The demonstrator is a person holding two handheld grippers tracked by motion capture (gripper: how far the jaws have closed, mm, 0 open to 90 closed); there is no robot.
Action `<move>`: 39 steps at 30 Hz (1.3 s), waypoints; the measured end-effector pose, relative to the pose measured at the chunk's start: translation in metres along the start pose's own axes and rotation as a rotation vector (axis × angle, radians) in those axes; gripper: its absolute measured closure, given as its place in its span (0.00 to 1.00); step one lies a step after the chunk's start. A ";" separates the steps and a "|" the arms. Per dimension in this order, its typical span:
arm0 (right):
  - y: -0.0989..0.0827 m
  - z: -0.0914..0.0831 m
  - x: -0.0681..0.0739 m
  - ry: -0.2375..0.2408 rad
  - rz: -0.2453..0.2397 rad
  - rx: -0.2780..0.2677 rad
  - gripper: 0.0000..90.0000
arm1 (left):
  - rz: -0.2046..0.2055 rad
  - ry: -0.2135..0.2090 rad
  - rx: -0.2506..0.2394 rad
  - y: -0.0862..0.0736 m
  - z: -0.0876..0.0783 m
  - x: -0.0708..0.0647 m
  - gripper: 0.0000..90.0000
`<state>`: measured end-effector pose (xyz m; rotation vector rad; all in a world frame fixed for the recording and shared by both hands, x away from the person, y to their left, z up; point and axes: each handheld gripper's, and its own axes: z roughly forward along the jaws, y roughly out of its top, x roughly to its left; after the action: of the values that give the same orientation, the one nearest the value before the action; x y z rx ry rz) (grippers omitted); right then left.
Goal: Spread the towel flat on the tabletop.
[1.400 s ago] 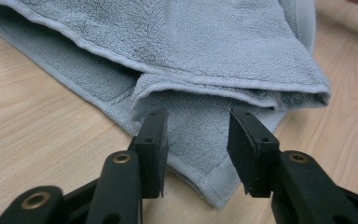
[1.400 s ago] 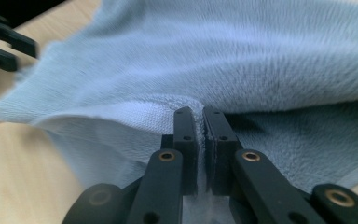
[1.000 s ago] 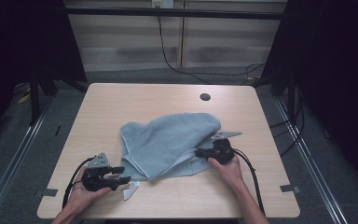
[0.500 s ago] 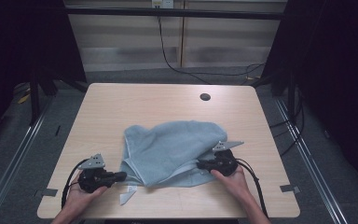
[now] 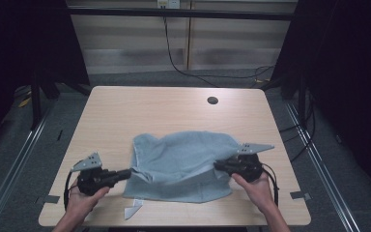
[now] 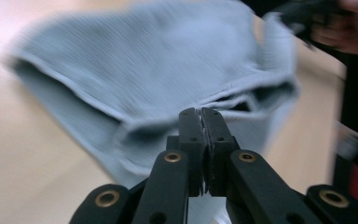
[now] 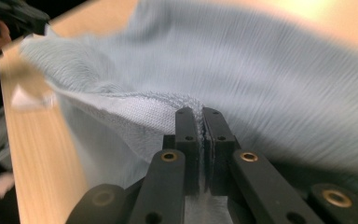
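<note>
Work item: a light blue towel [image 5: 183, 164] lies rumpled on the near half of the bench [image 5: 145, 111], with its two near side edges gathered up.
Towel, left gripper view: the towel [image 6: 158, 70] spreads away from the jaws, and a hemmed edge runs in between them.
Towel, right gripper view: the towel [image 7: 261, 84] hangs in folds past the jaws, and its terry edge enters the gap.
Left tool [image 5: 125, 173]: held in the left hand [image 5: 79, 200] at the towel's left edge, pointing toward the middle of the bench. The jaws have just closed and are clamped on the towel's hem. In the left gripper view [image 6: 201, 114] the pads meet with cloth pinched between them.
Right tool [image 5: 218, 165]: held in the right hand [image 5: 256, 186] at the towel's right edge, pointing toward the left tool. The jaws are clamped on the towel. In the right gripper view [image 7: 200, 114] a thin strip of cloth sits in the narrow gap.
Label: a small white tag [image 5: 133, 210] lies on the bench just below the towel's near left corner.
Bench fitting: a dark round hole [image 5: 212, 100] sits near the far right corner, well apart from the towel.
Cables: black cables [image 5: 174, 53] hang behind the far edge.
</note>
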<state>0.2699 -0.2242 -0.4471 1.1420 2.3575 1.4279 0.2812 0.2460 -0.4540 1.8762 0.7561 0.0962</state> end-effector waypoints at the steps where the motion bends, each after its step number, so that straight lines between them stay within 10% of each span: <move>1: 0.000 0.000 0.000 0.000 0.000 0.000 0.96 | 0.000 0.000 0.000 0.000 0.000 0.000 0.98; 10: 0.094 -0.034 -0.026 -0.076 -0.031 -0.218 0.96 | 0.011 0.050 -0.181 0.096 -0.012 0.021 0.98; 18: 0.156 -0.023 -0.055 -0.159 -0.028 -0.256 0.96 | -0.036 0.111 -0.263 0.160 0.003 0.054 0.97; 19: 0.171 -0.014 -0.067 -0.211 -0.011 -0.249 0.88 | -0.054 0.212 -0.236 0.167 0.017 0.066 0.92; 20: 0.171 -0.014 -0.067 -0.211 -0.011 -0.249 0.88 | -0.054 0.212 -0.236 0.167 0.017 0.066 0.83; 21: 0.173 0.000 -0.077 -0.266 0.011 -0.205 0.68 | -0.158 0.221 -0.227 0.156 0.029 0.082 0.72; 24: 0.153 0.022 -0.085 -0.292 0.031 -0.128 0.60 | -0.174 0.219 -0.182 0.129 0.038 0.089 0.71; 31: 0.103 0.035 -0.077 -0.186 0.035 -0.074 0.56 | -0.156 0.152 -0.097 0.089 0.045 0.086 0.69; 39: 0.038 0.030 -0.040 -0.072 0.027 0.008 0.64 | -0.071 0.043 0.022 0.040 0.044 0.052 0.71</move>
<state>0.3327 -0.2206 -0.4419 1.2116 2.3094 1.3628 0.3580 0.2289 -0.4527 1.8709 0.8552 0.0834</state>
